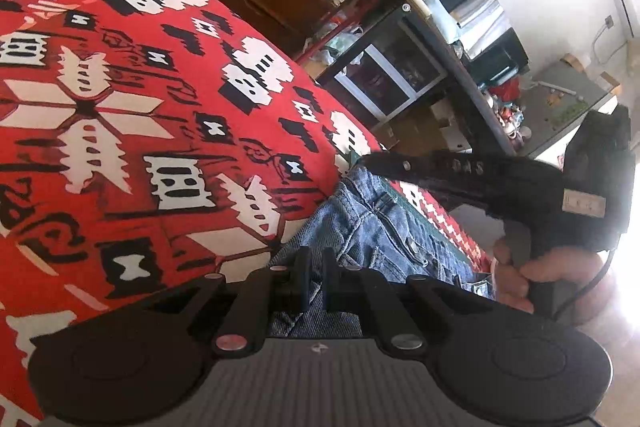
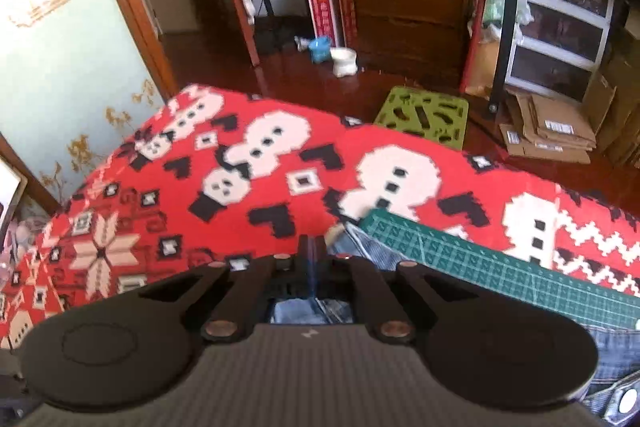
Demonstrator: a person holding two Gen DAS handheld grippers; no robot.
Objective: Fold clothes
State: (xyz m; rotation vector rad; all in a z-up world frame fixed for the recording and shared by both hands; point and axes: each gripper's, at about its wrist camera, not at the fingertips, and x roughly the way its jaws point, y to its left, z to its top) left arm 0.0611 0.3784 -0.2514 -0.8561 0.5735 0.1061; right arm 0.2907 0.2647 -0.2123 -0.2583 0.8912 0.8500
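Now you're mid-fold: your left gripper (image 1: pixel 316 259) and right gripper (image 2: pixel 313 247) are both pinched on the jeans (image 1: pixel 372 223), which hang between them over the red blanket (image 1: pixel 132 131). Next, carry the denim forward together and lay it flat.

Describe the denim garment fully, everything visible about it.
The denim garment is faded blue jeans fabric with seams, metal rivets and a button. It lies rumpled on the red patterned blanket, partly under a green cutting mat. Both the left gripper and right gripper have their jaws pinched on its edge.
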